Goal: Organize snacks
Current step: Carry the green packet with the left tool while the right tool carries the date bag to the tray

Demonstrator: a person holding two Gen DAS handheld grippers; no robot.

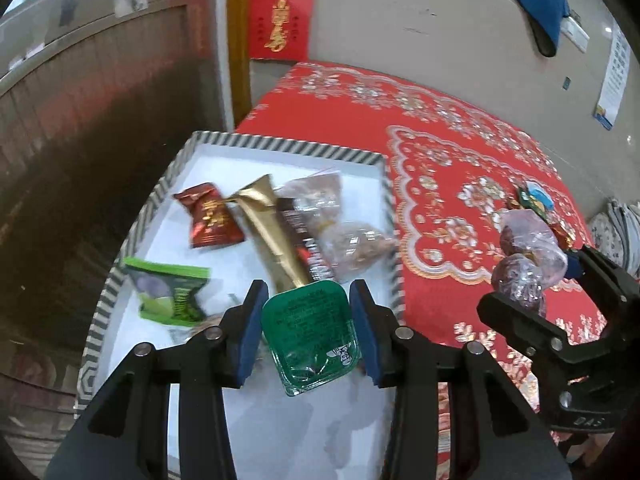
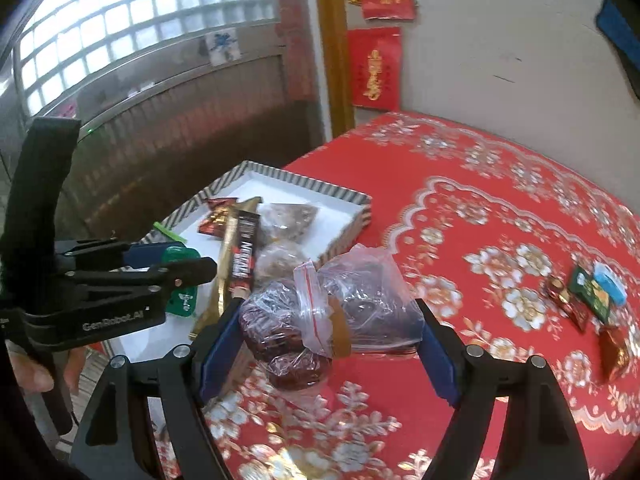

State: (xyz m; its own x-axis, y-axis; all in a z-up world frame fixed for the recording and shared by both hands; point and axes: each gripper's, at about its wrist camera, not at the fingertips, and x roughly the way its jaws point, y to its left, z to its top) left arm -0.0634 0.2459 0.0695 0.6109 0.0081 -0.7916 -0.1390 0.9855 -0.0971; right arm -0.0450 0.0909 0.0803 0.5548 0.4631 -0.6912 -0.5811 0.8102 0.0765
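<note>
Two snacks are carried above the striped tray and the red-clothed worktop.

A green jelly cup (image 1: 309, 332) is clamped narrowly in the left hand-held gripper (image 1: 308, 330) over the striped tray (image 1: 288, 148), where several wrapped snacks (image 1: 256, 224) lie. A clear bag of dark red fruit (image 2: 320, 320) is held between the widely set pads of the right hand-held gripper (image 2: 328, 344) above the worktop (image 2: 500, 200), beside the tray; a few small packets (image 2: 588, 296) lie well apart.
</note>
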